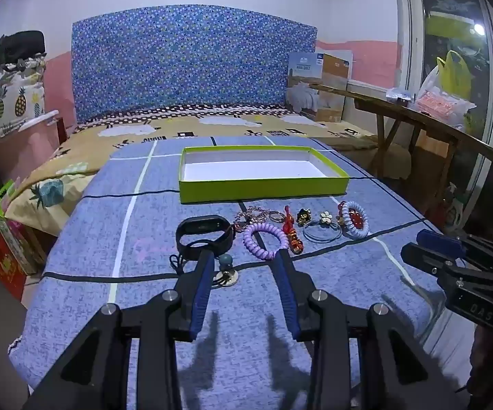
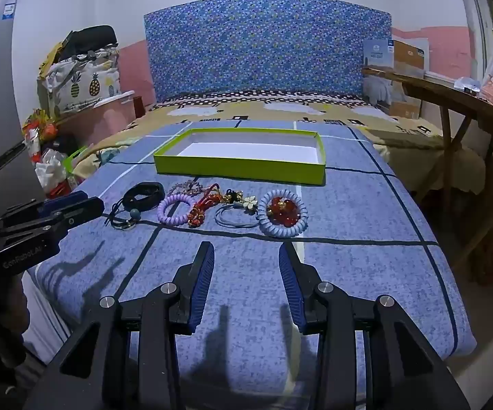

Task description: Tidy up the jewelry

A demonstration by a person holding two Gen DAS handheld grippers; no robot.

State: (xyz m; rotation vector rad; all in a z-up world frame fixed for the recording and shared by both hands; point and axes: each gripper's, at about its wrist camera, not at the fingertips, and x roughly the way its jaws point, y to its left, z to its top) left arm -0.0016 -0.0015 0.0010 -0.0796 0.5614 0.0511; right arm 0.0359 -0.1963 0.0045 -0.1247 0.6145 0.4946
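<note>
At the far left, beside the bed [image 2: 349,266], stand a pineapple-print bag [image 1: 3,102] with dark things piled on top and, lower down, a clutter of red and white packets that are too blurred to name. The bed carries a blue checked cover with white and black lines, and a blue patterned headboard [image 1: 191,61] rises behind it.

On the cover the jewelry lies in a row. From the left: a black band [image 1: 203,234] with a dark cord and a small teal bead [image 1: 226,260] just beside it, a purple coil bracelet [image 1: 265,241], a red tasselled charm [image 1: 291,235], a thin blue ring with a white flower piece [image 1: 325,218], and a pale blue coil bracelet [image 1: 354,218] with red beads inside it. Behind the purple coil a pinkish chain is tangled and hard to make out. Beyond the row sits a shallow green box [image 1: 263,188], white inside and empty.

To the right a cardboard carton [image 1: 318,85] leans by the wall, and a wooden bench [image 1: 417,119] holds plastic bags.

The left hand-held gripper [image 1: 243,259] hovers with its blue pads apart, the teal bead showing between them and the black band and purple coil just past the tips; nothing is clamped. The right hand-held gripper [image 2: 246,253] is also spread wide, holding nothing, and is short of the row, the red charm and blue ring lying ahead of it. Each one's tip is cut off at the other view's edge.
</note>
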